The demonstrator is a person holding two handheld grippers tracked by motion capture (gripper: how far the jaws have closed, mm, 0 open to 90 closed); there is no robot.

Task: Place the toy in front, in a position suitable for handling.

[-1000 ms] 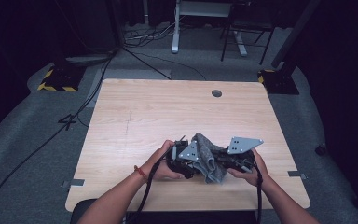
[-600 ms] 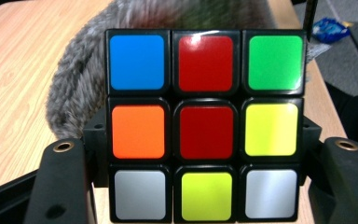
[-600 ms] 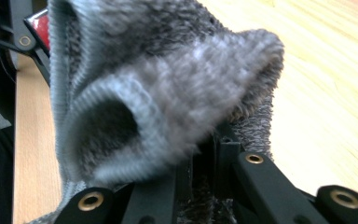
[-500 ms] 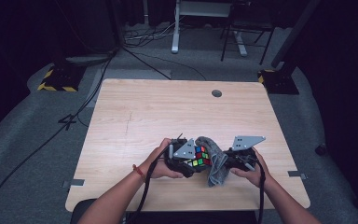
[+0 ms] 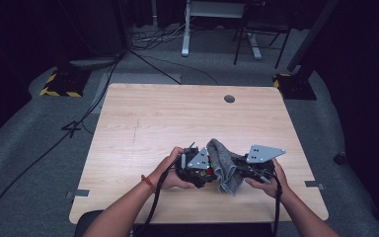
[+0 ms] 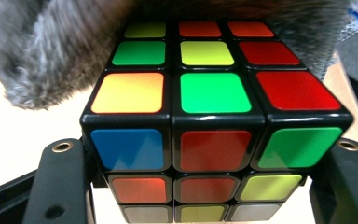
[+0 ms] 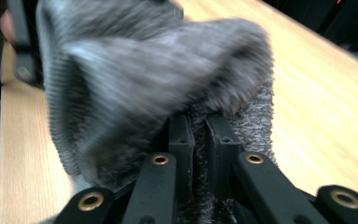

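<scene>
Now draped again: the grey cloth (image 5: 223,165), pinched tight in the right gripper (image 7: 199,135), lies over the far top of the puzzle cube (image 6: 214,126), which half a second ago sat uncovered. The left gripper (image 5: 196,170) clamps the cube by its sides just above the tabletop (image 5: 177,118). By the look of it, another wiping pass is under way.
</scene>
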